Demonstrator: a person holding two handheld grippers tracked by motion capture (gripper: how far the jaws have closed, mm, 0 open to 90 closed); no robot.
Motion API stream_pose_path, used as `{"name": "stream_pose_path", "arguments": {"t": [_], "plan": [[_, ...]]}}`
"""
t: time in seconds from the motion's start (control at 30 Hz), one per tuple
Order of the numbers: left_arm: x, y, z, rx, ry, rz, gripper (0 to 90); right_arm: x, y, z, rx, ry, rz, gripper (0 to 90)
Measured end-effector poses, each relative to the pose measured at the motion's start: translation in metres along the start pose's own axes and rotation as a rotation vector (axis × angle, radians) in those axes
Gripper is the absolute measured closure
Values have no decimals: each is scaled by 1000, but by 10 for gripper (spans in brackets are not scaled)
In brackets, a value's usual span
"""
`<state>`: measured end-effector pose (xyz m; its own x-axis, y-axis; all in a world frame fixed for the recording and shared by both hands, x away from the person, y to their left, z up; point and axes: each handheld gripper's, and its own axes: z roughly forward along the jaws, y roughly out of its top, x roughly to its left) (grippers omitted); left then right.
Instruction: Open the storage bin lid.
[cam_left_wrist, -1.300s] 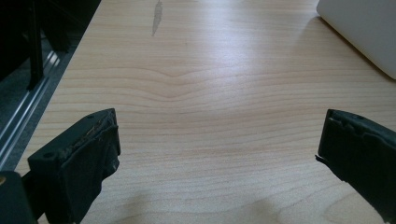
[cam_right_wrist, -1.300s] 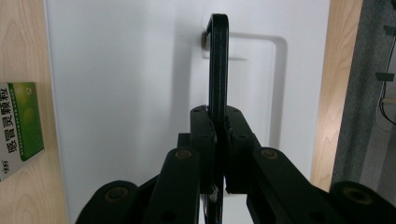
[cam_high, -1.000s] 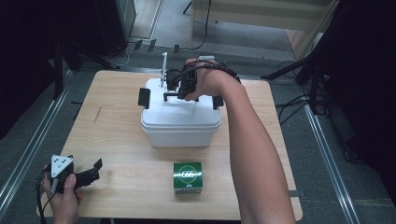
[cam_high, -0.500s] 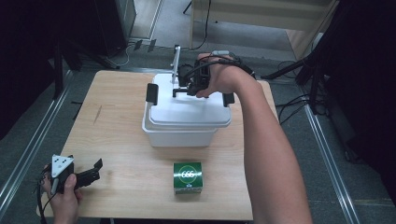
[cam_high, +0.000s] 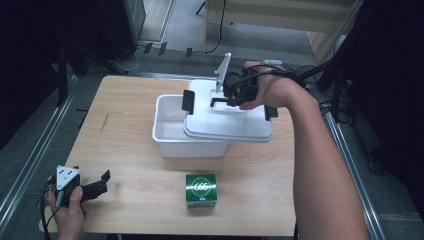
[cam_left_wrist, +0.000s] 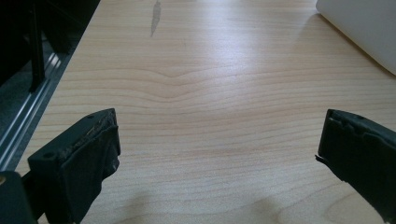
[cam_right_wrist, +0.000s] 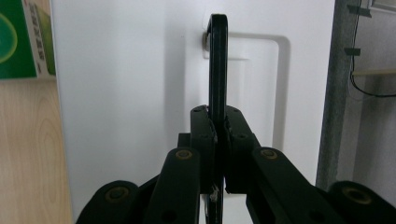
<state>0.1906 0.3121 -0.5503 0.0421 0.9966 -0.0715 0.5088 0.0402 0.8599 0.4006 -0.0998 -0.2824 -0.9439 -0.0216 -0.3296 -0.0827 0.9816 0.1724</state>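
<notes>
Wooden desk (cam_high: 130, 150), light grain, holding all items listed left to right.

Item 1: your left hand-held gripper (cam_high: 92, 187), parked at the near left corner of the desk. Jaws released and standing wide apart, with bare wood between them in the left gripper view; nothing held.

Item 2: white plastic storage bin (cam_high: 172, 135), mid-desk, upright, its left part uncovered so the white interior shows.

Item 3: green carton (cam_high: 201, 189), printed with a round emblem, standing on the desk near the front of the bin, apart from it.

Item 4: white bin lid (cam_high: 225, 117), with black side clips. It sits displaced to the right, overhanging the bin's right side while overlapping part of the rim. Whether it rests on the rim or rides clear of it cannot be told.

Item 5: black lid handle (cam_right_wrist: 217, 60), a thin bar on the lid's top face.

Item 6: your right hand-held gripper (cam_high: 220, 99), clenched on that handle, pads pinching the bar from both sides.

Handling note: judged as lid removal under way. Keep the pinch firm and the lid level, lift enough for the clips to clear the rim, carry it right, and set it flat on open desk.
</notes>
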Motion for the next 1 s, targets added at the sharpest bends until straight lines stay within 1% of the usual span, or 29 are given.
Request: {"name": "stream_pose_path", "arguments": {"t": [0.03,0.07,0.1,0.13,0.23,0.3,0.33,0.37,0.5,0.53,0.57,0.6,0.63,0.7,0.73,0.77,0.8,0.83,0.87,0.9,1.0], "plan": [[0,0,0,3,1,4,0,3,-13,-4,4,-8,10,851],[0,0,0,3,1,4,0,3,-13,-4,4,-8,10,851],[0,0,0,4,0,6,0,6,-23,-8,9,-13,18,851],[0,0,0,5,1,7,0,6,-23,-8,9,-13,18,851],[-1,0,0,6,5,9,0,9,-40,-14,16,-20,33,851],[-1,0,0,5,7,11,0,13,-57,-18,18,-26,48,852],[-1,0,0,5,7,11,0,13,-57,-18,18,-26,48,852],[-1,0,0,5,9,10,0,15,-65,-21,22,-28,58,852],[-1,0,0,0,9,10,0,20,-82,-24,26,-37,69,851],[-1,0,0,0,9,10,0,20,-82,-24,26,-37,69,851],[0,0,-1,-1,8,7,0,23,-92,-26,21,-39,72,851],[0,0,-1,-3,8,3,0,23,-92,-26,21,-39,72,851],[0,0,-1,-2,7,2,0,25,-99,-27,21,-40,82,852],[0,0,-1,-6,10,0,0,28,-106,-28,22,-41,89,851],[0,0,-1,-6,10,0,0,28,-106,-28,22,-41,89,851],[0,0,0,-7,11,2,0,29,-113,-29,27,-41,89,851],[0,0,0,-7,11,2,0,29,-113,-29,27,-41,89,851],[0,0,-1,-8,12,2,0,31,-119,-30,30,-46,91,852],[0,0,-1,-8,12,2,0,31,-119,-30,30,-46,91,852],[0,0,-1,-7,12,1,0,33,-125,-31,32,-45,96,852],[0,0,-1,-7,13,2,0,35,-129,-30,35,-47,103,852]]}}
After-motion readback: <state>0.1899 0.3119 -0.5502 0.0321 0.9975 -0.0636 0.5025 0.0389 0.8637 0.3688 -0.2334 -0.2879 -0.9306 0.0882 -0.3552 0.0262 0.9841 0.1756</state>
